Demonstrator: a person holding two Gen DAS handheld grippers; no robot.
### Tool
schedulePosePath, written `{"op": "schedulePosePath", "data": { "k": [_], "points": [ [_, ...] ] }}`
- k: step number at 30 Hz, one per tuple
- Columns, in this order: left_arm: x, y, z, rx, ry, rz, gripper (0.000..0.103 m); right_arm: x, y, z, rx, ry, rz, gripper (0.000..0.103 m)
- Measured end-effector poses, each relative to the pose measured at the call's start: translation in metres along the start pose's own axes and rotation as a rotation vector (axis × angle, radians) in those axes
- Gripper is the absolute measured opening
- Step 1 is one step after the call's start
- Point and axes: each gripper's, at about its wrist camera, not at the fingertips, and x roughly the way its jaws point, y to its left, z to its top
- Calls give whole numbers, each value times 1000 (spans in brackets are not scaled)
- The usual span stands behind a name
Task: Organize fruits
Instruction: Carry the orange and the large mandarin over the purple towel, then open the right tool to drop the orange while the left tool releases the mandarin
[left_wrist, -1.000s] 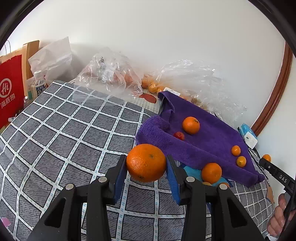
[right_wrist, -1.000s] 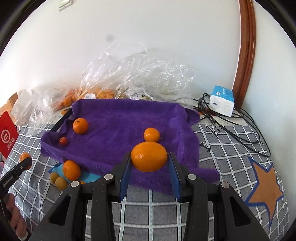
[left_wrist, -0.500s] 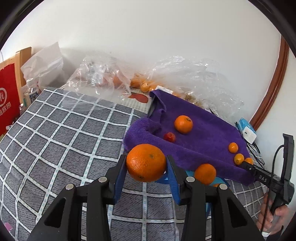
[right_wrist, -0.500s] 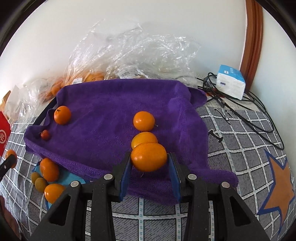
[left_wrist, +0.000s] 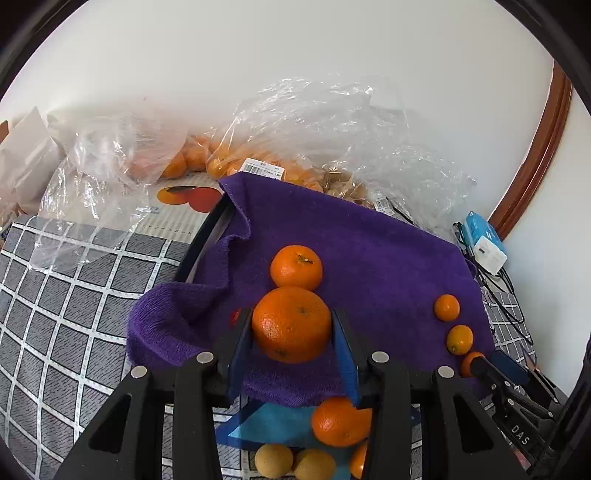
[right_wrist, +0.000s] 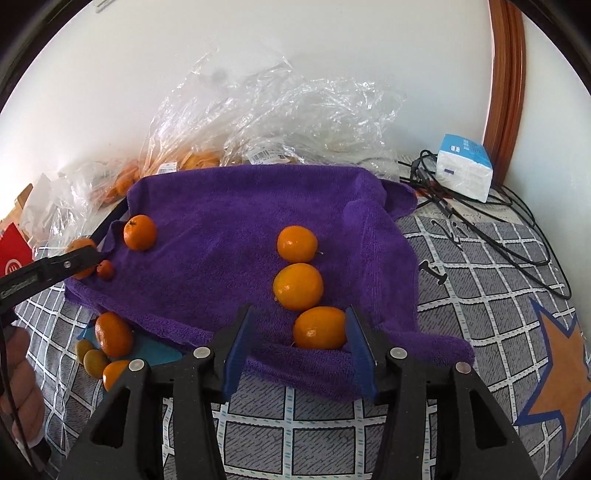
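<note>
The left gripper (left_wrist: 291, 328) grips a large orange (left_wrist: 291, 324) between its blue pads, holding it above the near left part of the purple towel (left_wrist: 369, 251). Just beyond it, a second orange (left_wrist: 296, 267) rests on the towel.

The right gripper (right_wrist: 295, 341) has its jaws opening. A small orange fruit (right_wrist: 320, 328) sits on the near edge of the towel (right_wrist: 229, 229) between them, close against the right pad, with a clear gap to the left pad. Two more small oranges lie in a row just beyond it: the middle one (right_wrist: 298, 286) close behind, the far one (right_wrist: 297, 243) further back.

On the far left of the towel in the right wrist view lie another orange (right_wrist: 139, 232) and a tiny red fruit (right_wrist: 105, 269). The tip of the left gripper reaches in there from the left edge.

Off the near left edge of the towel, on a blue sheet (right_wrist: 155, 350), a loose cluster of fruit (right_wrist: 113, 334) rests on the checked grey cloth (right_wrist: 480, 295).

Behind the towel, against the white wall, are crumpled clear plastic bags (right_wrist: 280, 110), some holding more oranges. A blue and white box (right_wrist: 464, 168) and black cables (right_wrist: 491, 229) lie at the far right.
</note>
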Motion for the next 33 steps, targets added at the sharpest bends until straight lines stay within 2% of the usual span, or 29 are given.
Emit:
{"op": "schedulePosePath", "data": {
  "k": [7,15,18,21,27,30,33],
  "points": [
    [26,-10,-2,31,66,56,40,-7,-16,5,62,-43,-31,51],
    [32,-17,-7,85,68,94,40,-8,-24,5,105,-54,-26,51],
    [23,-10,-8,89,51,80,50,-8,-23,5,100,-57,-27,51],
    [8,-2,-11,128,12,67,54,-10,-18,3,81,-71,-36,51],
    [-24,9,-10,94,-31,26,70,-15,-4,1,13,-99,-42,51],
    [-38,11,-8,98,-48,37,71,-22,7,0,-20,-104,-50,51],
    [-54,16,-9,124,-70,53,73,-32,19,-5,-33,-89,-18,53]
  ]
}}
